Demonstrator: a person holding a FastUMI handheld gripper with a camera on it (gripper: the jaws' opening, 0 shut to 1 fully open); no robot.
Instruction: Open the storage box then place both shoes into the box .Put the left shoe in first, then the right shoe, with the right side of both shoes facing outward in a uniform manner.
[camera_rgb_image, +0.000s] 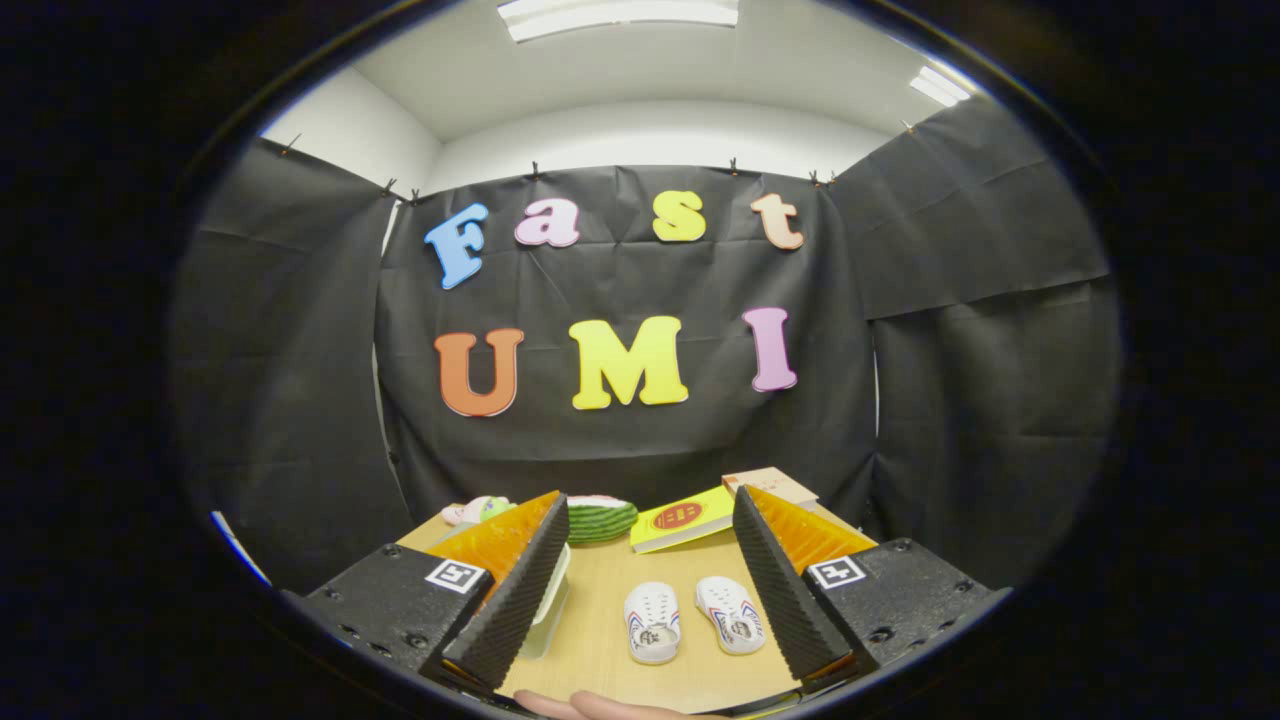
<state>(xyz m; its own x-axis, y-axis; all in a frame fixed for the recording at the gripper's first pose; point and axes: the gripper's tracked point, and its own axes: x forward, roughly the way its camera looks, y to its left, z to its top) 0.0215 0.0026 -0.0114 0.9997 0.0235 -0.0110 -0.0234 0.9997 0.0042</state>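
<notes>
**Above the table, before the box is opened**

Over the near edge of the table (600, 585), the gripper (642, 585) hangs high and looks down and forward, its jaws spread wide and holding nothing. By my reading the task stands at its first step: the storage box has yet to be opened, and neither shoe has been touched.

Going left to right: the left finger (515, 590) covers most of a pale, light-walled container (553, 595) that sits just behind it. I take this to be the storage box, though too little of it shows to tell whether a lid is on or off. Further back lie a small pink and green toy (478, 510) and a green striped thing like a melon slice (600, 520). Between the fingers, just ahead of them, two small white shoes (692, 618) lie side by side on the table, close together but apart, toes pointing away from the gripper. Beyond them a yellow book (682, 520) lies flat, with a brownish book (772, 485) behind it. The right finger (780, 590) stands beside the right-hand shoe.

The next move, as I judge it, calls for swinging the gripper left and down toward the box and finding its lid or flap, with the jaws narrowed to suit. A person's fingertips (600, 706) show at the near table edge, below the gripper.
</notes>
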